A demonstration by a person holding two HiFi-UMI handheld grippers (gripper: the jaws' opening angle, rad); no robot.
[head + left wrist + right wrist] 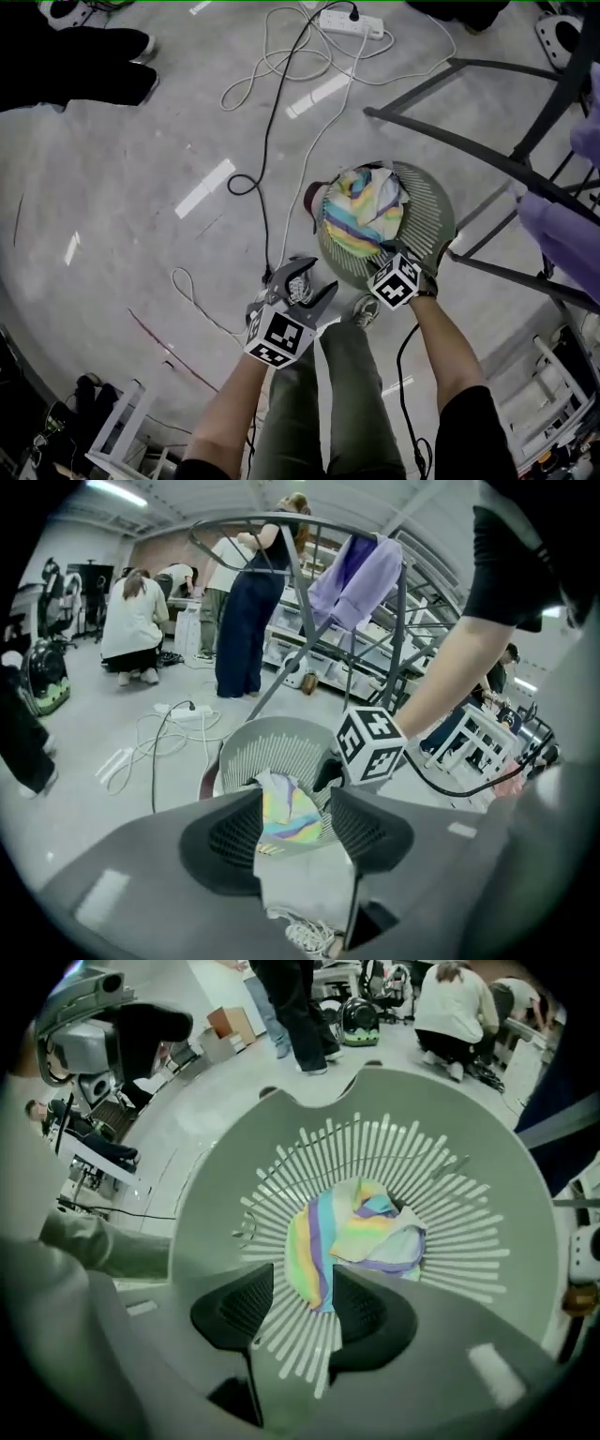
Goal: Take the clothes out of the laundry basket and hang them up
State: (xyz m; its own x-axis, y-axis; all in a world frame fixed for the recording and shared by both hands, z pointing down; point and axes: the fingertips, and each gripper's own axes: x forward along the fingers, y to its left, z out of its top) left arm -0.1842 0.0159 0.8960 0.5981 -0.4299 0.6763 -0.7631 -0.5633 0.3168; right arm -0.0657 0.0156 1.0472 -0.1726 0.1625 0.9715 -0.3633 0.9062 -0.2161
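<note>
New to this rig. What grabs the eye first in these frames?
The pastel rainbow-striped garment crumpled in the round grey slatted plastic laundry basket at centre stands out most. The right gripper hangs at the basket's near rim, jaws apart and aimed at it; the left gripper is open beside it. A lavender garment is draped on the dark metal drying rack at right.

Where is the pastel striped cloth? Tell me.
In the head view, the pastel striped cloth lies inside the round grey slatted laundry basket, right of centre, ahead of the right gripper.
</note>
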